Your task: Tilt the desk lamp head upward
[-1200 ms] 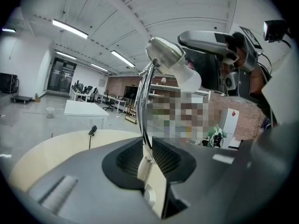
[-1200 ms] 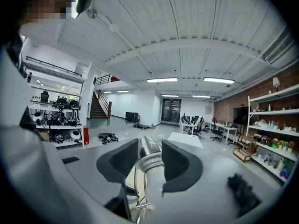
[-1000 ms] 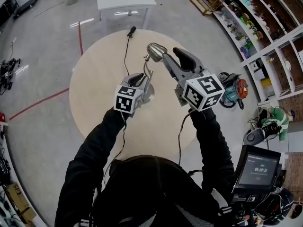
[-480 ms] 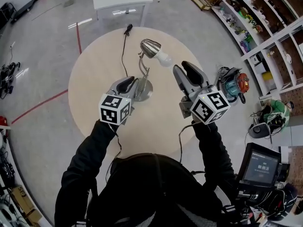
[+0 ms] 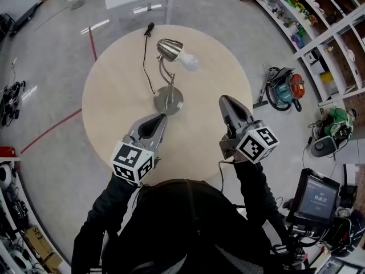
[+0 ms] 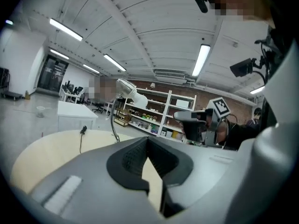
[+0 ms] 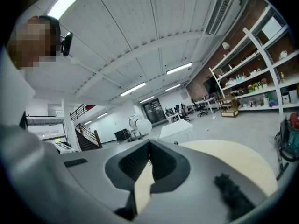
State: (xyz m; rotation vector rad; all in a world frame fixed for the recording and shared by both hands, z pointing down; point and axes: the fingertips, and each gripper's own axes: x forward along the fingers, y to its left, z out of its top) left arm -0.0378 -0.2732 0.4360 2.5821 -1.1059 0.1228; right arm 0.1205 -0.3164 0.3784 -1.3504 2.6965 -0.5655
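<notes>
Held out on bent, black-sleeved arms, the left gripper (image 5: 160,117) and the right gripper (image 5: 224,99) have just closed their jaws together on nothing, both pointing nearly level across the round table (image 5: 108,90) toward the desk lamp (image 5: 167,81), which stands free just beyond the left one.

Bright, even light from ceiling strip lights (image 6: 202,59); soft shadows, strong fisheye bending at edges, near jaws blurred
</notes>
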